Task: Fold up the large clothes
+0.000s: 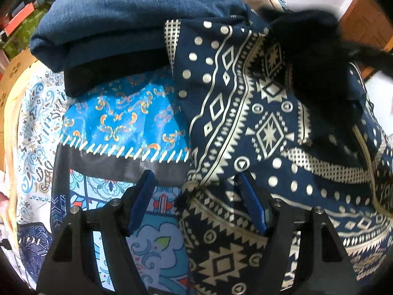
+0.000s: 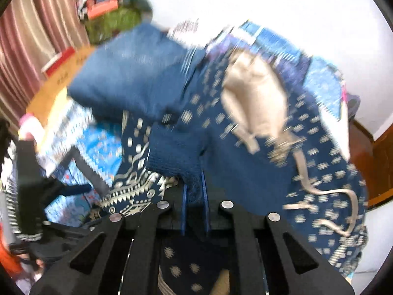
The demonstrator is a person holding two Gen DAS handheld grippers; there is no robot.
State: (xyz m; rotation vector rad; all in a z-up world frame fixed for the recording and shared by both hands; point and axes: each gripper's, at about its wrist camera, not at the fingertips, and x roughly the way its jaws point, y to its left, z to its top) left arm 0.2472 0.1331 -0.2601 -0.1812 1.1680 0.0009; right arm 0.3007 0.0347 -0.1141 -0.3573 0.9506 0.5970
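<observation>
garment: navy cotton garment with cream geometric print (image 1: 258, 127), heaped on patterned blue bedspread (image 1: 118, 120) | right gripper (image 2: 195, 196): pinching its ribbed navy hem | left gripper (image 1: 196, 191): spread, garment's near-left edge between jaws, nearer

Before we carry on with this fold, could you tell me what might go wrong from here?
1. The right gripper pinches only a small edge of the navy patterned garment, which could slip out.
2. The left gripper is open, so one side sags.
3. Lifting may drag the folded blue garment lying on it.
</observation>
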